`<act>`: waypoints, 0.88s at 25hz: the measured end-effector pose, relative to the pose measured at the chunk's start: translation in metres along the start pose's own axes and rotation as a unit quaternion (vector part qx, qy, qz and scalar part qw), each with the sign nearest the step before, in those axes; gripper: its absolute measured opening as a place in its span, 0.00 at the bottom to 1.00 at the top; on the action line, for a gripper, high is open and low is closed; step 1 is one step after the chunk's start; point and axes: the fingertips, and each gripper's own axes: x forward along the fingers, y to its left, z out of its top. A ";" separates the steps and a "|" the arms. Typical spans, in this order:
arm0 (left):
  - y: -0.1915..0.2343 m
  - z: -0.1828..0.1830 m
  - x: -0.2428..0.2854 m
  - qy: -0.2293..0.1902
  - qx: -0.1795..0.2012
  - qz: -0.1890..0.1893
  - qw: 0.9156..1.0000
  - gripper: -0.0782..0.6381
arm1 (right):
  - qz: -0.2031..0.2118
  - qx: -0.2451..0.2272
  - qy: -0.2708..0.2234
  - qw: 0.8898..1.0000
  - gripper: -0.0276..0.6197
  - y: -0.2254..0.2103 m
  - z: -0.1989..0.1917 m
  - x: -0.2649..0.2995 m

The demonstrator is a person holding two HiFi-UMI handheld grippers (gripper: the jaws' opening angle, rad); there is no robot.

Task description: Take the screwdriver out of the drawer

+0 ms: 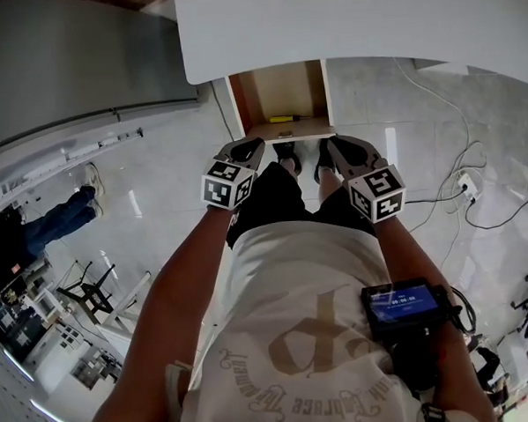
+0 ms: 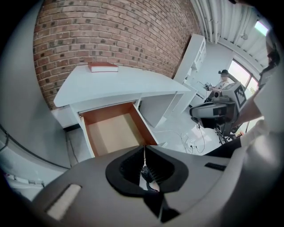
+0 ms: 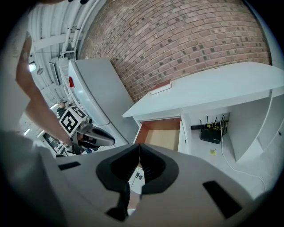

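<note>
Screwdriver (image 1: 283, 118), yellow, lies in the open drawer (image 1: 256, 96) under the white table (image 1: 342, 25). I read the left tongs (image 1: 254, 146) and right tongs (image 1: 336, 145) as both closed and empty, near the drawer front.

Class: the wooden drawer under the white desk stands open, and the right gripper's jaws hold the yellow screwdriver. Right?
No: the yellow screwdriver lies inside the open wooden drawer, as the head view shows; the right gripper holds nothing.
</note>
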 end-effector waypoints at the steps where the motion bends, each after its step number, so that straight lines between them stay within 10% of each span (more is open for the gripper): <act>1: 0.002 -0.001 0.002 -0.001 -0.005 0.001 1.000 0.12 | 0.000 0.001 0.000 1.000 0.05 0.000 -0.002 0.001; 22: 0.032 -0.008 0.084 0.059 0.017 -0.018 0.998 0.19 | -0.025 0.049 -0.001 0.998 0.05 -0.058 -0.035 0.005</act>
